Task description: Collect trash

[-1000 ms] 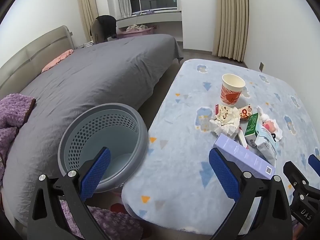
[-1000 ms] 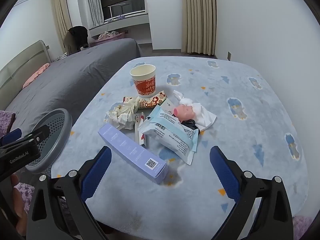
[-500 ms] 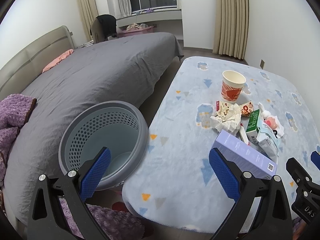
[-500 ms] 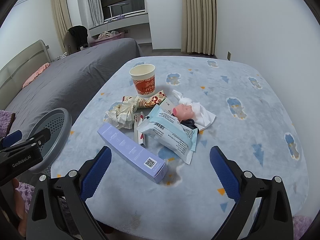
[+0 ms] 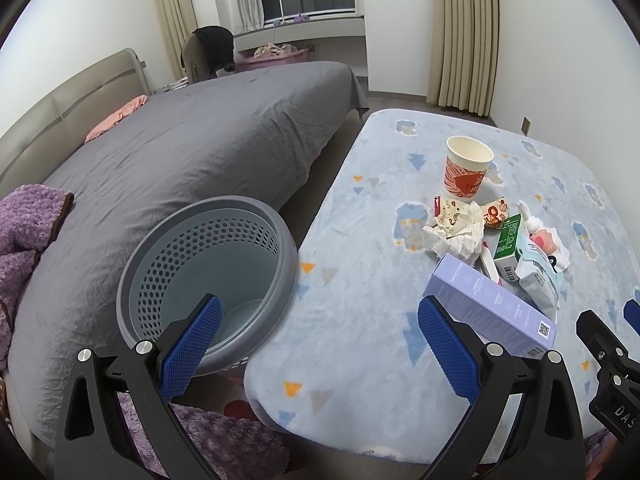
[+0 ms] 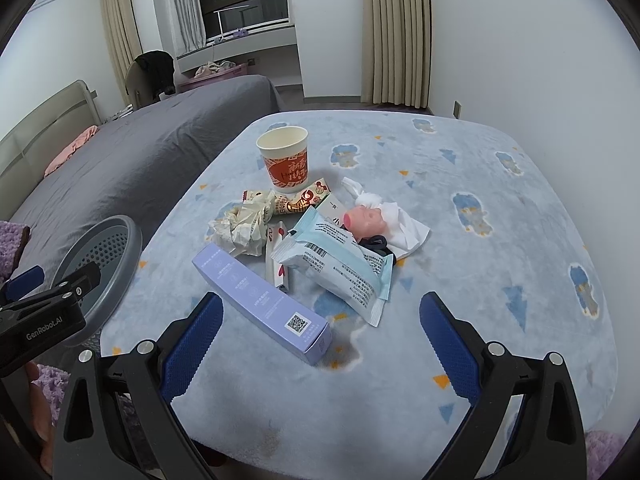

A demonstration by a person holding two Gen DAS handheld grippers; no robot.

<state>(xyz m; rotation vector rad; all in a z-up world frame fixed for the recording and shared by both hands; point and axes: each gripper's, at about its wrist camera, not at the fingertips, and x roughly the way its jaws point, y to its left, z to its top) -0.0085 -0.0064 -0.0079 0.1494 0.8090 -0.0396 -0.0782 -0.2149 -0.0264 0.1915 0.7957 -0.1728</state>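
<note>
One paper cup (image 6: 285, 163), one lavender carton (image 6: 262, 297), one green carton (image 5: 508, 236), one wipes pack (image 6: 340, 264), one grey basket (image 5: 208, 276); crumpled wrappers (image 6: 244, 224) number perhaps two, hard to separate.

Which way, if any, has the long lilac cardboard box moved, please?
No: the long lilac cardboard box keeps its spot relative to the red-and-white paper cup.

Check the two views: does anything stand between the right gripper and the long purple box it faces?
Nothing visible does. The right gripper is open and empty, and only bare blue blanket lies before the purple box. The remaining trash lies beyond the box, the grey basket off the blanket's left edge.
</note>
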